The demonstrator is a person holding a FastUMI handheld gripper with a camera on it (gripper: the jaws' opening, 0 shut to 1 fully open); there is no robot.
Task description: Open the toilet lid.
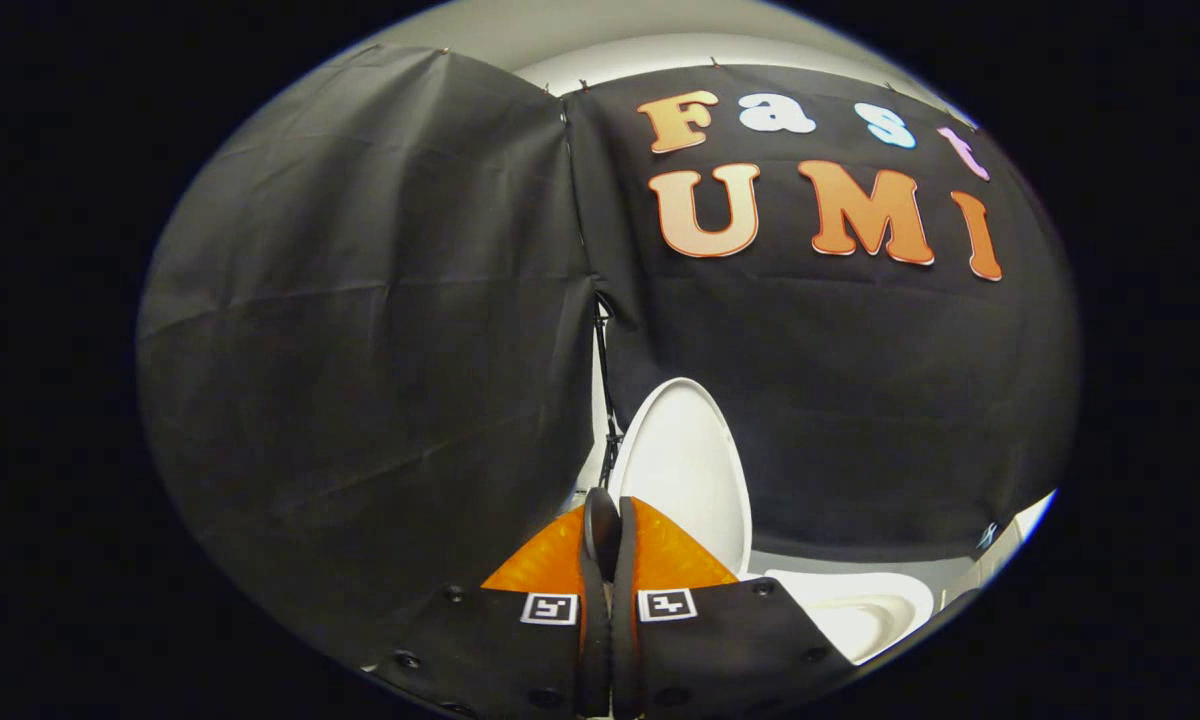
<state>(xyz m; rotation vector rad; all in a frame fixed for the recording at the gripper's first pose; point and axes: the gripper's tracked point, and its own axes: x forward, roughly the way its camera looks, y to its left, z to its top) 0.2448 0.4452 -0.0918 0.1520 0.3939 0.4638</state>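
Toilet lid (682,470) raised upright, gripper (601,520) clenched on nothing.

The two orange fingers (550,560) are pressed together, their dark tips meeting with no gap and nothing caught between them. Just beyond the tips, and slightly to their right, the white lid stands on end — an oval leaning back toward the black cloth wall (360,330) behind it. Lower and further right of the fingers lies the white toilet seat (860,610) with the bowl opening showing — uncovered. A thin black strap (603,380) hangs down the seam of the cloth, straight ahead of the fingertips and just left of the lid.
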